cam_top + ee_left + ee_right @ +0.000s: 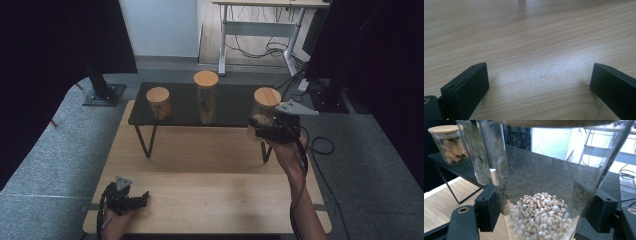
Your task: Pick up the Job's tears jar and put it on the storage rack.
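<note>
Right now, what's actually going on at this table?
A person works with two handheld grippers at a light wooden table. The right gripper has its jaws closed around a clear glass jar with a wooden lid, partly filled with small white beans, at the right end of a low black shelf. Two more wooden-lidded jars stand on that shelf: a tall middle jar and a shorter left jar. The left gripper rests open over bare tabletop, holding nothing.
</note>
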Demonstrator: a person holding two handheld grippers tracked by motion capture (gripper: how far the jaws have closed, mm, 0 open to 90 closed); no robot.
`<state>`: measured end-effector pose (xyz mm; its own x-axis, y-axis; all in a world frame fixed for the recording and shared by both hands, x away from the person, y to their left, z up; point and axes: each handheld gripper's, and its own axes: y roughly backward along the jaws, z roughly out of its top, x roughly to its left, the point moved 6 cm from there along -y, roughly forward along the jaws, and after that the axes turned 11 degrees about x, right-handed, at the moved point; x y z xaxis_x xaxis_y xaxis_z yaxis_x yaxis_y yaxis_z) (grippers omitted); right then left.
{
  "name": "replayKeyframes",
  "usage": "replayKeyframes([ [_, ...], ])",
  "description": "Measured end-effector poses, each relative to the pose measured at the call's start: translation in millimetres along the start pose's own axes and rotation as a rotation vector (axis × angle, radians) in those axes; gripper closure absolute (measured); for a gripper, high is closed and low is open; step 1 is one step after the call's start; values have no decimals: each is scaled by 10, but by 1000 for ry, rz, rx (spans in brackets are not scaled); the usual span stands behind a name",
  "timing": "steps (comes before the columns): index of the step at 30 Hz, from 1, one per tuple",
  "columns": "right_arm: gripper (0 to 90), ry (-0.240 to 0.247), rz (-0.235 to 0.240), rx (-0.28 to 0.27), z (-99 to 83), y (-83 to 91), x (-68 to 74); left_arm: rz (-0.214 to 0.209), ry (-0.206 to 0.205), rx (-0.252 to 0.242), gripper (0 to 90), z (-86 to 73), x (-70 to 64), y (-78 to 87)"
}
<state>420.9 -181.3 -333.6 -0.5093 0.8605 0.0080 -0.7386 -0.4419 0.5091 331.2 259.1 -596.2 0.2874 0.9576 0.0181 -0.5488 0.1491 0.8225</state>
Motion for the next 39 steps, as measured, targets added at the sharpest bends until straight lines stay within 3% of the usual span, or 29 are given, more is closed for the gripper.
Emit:
replayKeyframes([
  [25, 253, 20, -19, -9, 295, -160, -56, -2, 1, -2, 19, 1, -1, -1],
  [39, 252, 22, -41, -6, 370, -328, -127, -3, 2, -2, 19, 1, -1, 0],
])
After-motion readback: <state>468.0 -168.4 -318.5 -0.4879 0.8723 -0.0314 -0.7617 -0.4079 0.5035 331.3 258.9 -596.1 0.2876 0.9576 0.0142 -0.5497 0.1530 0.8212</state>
